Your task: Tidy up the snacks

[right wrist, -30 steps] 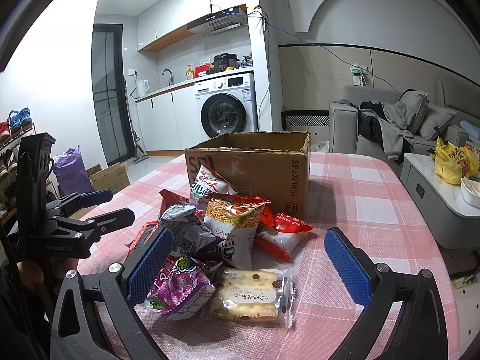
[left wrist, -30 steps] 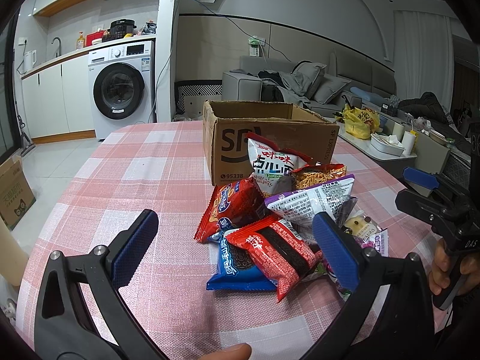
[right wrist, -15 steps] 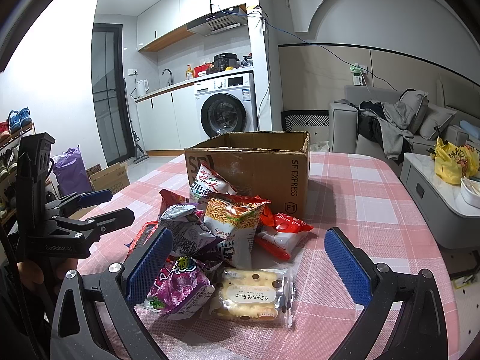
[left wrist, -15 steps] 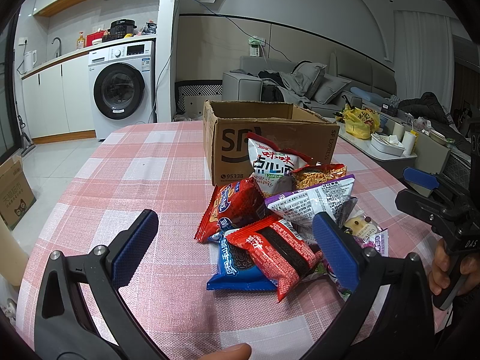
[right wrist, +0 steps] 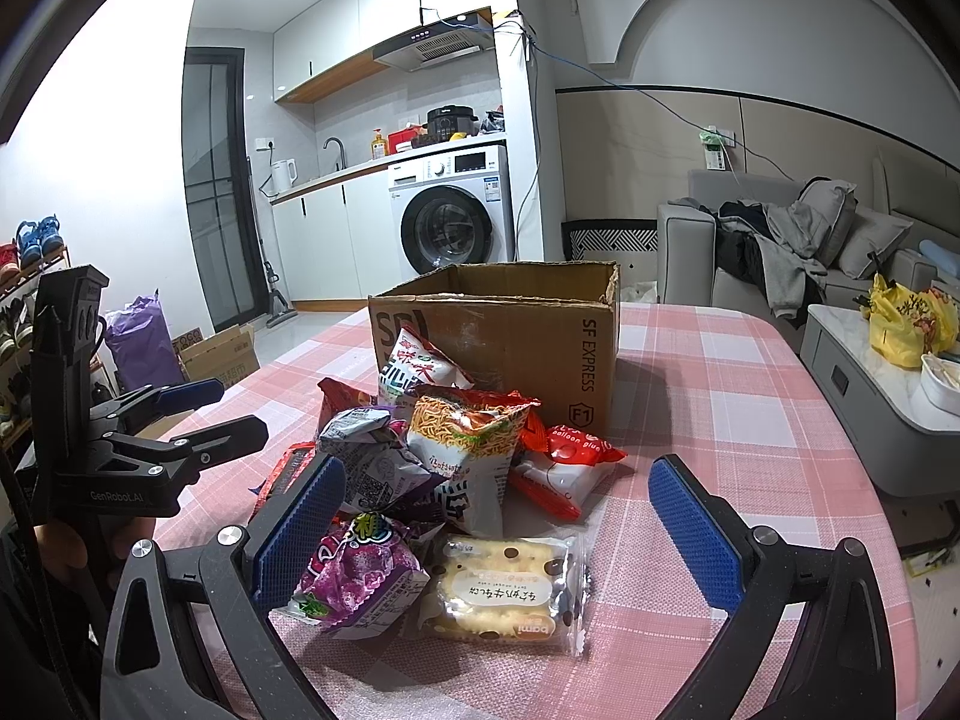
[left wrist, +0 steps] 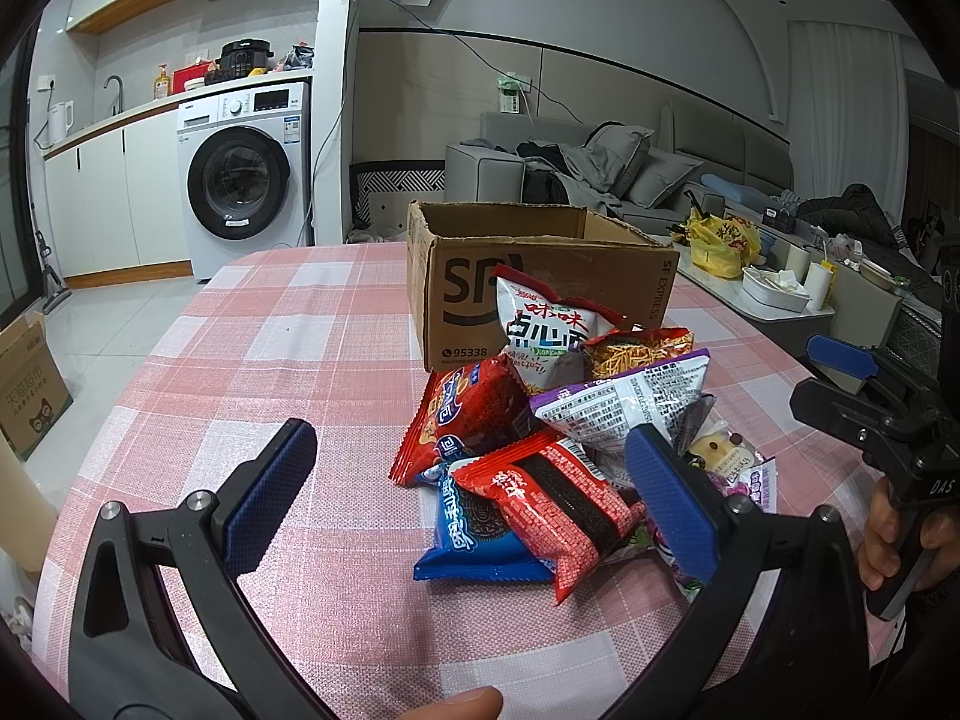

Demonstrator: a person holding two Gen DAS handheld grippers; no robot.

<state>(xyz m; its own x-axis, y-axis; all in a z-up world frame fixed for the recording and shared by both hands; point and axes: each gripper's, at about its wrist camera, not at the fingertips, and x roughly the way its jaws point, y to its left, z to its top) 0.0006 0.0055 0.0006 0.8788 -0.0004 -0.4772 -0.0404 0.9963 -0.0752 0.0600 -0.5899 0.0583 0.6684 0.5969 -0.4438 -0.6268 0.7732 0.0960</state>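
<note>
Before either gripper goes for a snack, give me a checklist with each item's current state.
1. Left gripper open, nothing held: ok.
2. Right gripper open, nothing held: ok.
3. Cardboard box open at the top, flaps out of the way: ok.
4. Room inside the box: cannot tell, its floor is hidden.
5. Biscuit pack lies flat at the pile's near edge, nothing on top, between the right fingers: ok.
6. Red wafer pack lies on top of the blue cookie pack, free to lift: ok.
</note>
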